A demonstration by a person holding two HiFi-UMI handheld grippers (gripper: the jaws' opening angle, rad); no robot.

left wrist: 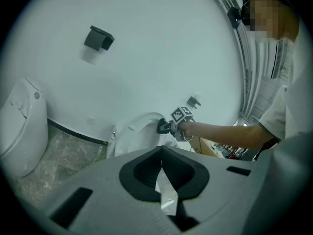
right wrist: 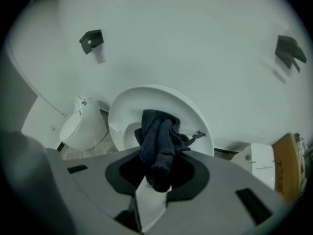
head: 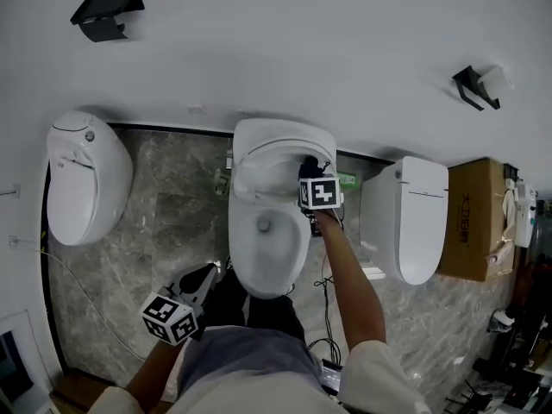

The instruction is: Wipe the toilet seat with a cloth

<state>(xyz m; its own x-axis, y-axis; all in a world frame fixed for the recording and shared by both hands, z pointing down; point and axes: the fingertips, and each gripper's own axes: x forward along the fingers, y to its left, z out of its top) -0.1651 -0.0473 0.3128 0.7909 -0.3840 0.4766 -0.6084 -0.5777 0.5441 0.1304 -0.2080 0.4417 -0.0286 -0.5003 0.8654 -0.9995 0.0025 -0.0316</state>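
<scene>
- Right gripper [right wrist: 156, 184]: jaws clamped on the lower end of the dark cloth [right wrist: 159, 143]. The rest of the cloth stands bunched and folded above the jaws.
- Cloth position, right gripper view: directly ahead of the gripper, in front of the raised lid [right wrist: 188, 112] of the middle toilet [head: 267, 240].
- Cloth position, head view: the cloth [head: 308, 164] shows just beyond the marker cube of the right gripper [head: 316, 179], at the right rear edge of the middle toilet, beside the raised lid [head: 267, 136]. Whether the cloth touches the lid or the rim cannot be told.
- Left gripper [left wrist: 163, 177]: jaws together, nothing between them. In the head view the left gripper [head: 205, 276] is low at the front left corner of the middle toilet, above the marble floor [head: 177, 222], well apart from the cloth.
- Left gripper view: the right gripper [left wrist: 164, 127] is seen against the right edge of the raised lid [left wrist: 137, 131], with the person's forearm [left wrist: 220, 131] extended toward it.
- Surroundings: a second toilet [head: 86, 175] stands to the left, a third toilet [head: 414, 218] to the right, and a cardboard box [head: 470, 218] just beyond the third.
</scene>
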